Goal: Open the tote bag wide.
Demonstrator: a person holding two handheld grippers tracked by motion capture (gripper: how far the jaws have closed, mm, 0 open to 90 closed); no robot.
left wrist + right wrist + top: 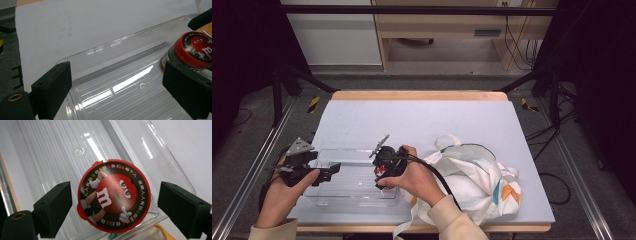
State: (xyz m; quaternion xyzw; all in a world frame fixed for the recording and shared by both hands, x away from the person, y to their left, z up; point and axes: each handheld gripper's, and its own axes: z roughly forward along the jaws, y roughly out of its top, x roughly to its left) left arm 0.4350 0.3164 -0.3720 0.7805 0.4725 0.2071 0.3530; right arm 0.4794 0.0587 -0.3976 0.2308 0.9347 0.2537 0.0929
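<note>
A small jar with a red lid [113,195] printed with a cartoon candy figure stands upright in the right end of a clear plastic tray [50,152]. My right gripper [113,205] hangs over it, open; the jar sits between the two pads with a gap on each side. In the high view the right gripper [381,175] points down into the tray [349,200] and a hand hides most of the jar [380,171]. My left gripper [117,80] is open and empty at the tray's left end [120,62], facing the jar [193,50].
A white cloth bag [477,180] with orange and teal patches lies crumpled just right of the tray, one handle looped toward the back. The white mat [422,120] covers the wooden table. Dark frame posts stand at both sides.
</note>
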